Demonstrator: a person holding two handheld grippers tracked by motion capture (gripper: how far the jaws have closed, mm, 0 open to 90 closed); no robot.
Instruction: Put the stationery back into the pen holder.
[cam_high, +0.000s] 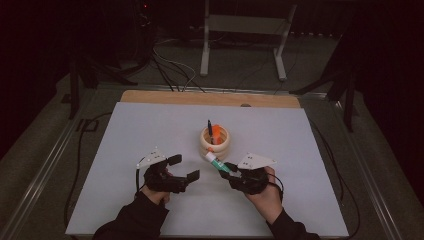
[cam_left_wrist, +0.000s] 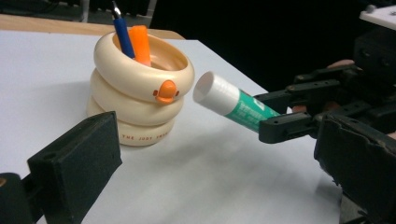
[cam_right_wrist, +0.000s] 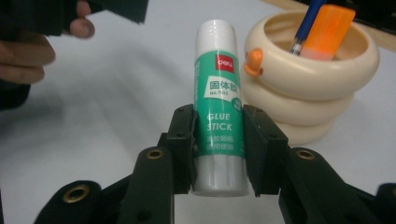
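Right tongs (cam_right_wrist: 218, 140) clenched on green-white glue stick (cam_right_wrist: 218, 102), cap end tilted toward cream ring-stacked duck pen holder (cam_high: 215, 141). Holder mid-desk, holds blue pen (cam_left_wrist: 123, 31) and orange marker (cam_left_wrist: 140, 43). Left tongs (cam_high: 186, 167) released, jaws apart, near stick. Desk (cam_high: 150, 130): white sheet, wooden far edge. Room dark; floor cables (cam_high: 170, 67), white stand legs (cam_high: 244, 35) behind.

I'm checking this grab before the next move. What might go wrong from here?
The right gripper pinches the glue stick near its base, so the long free end might pivot or slip. Its white cap points at the duck cup; a low approach may hit the rim and tip out the blue pen and orange marker.
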